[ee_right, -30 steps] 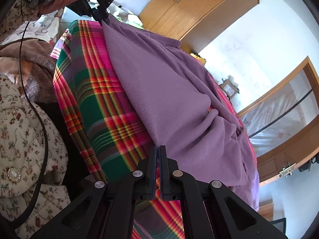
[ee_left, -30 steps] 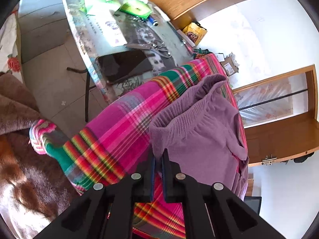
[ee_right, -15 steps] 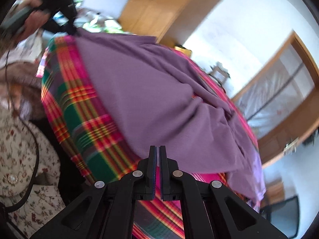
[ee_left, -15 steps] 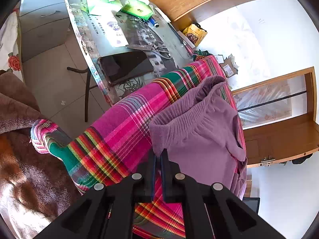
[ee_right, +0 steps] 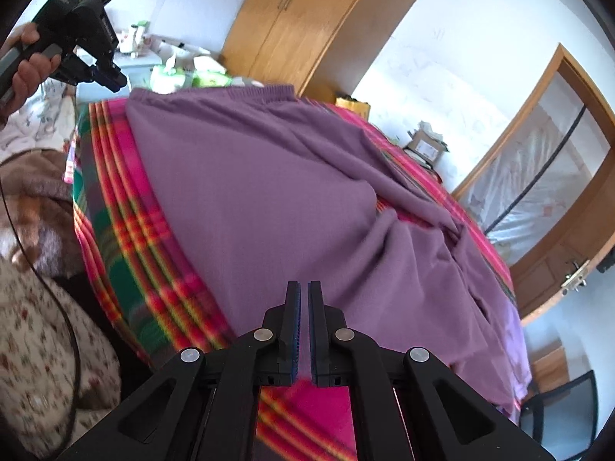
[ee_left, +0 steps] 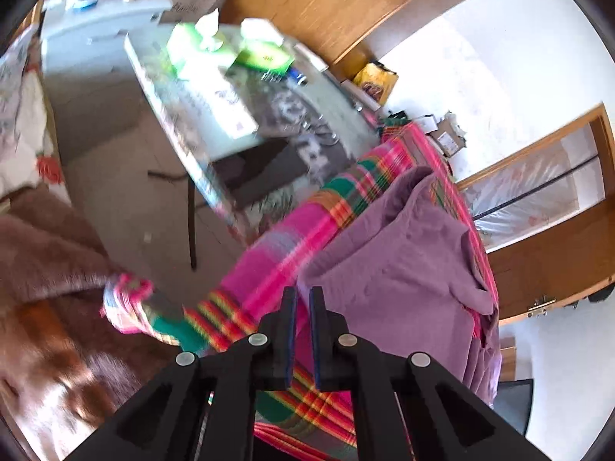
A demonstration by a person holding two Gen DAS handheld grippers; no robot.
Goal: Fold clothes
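Purple trousers lie spread, unfolded, on a plaid blanket; both hand-held grippers, left and right, hover clenched, empty.

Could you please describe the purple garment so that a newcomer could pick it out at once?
Find the plaid blanket of pink, green and orange stripes covering the bed. The purple garment lies spread on top of it, ribbed hem toward the wardrobe. It is the only plain, single-colour cloth there.
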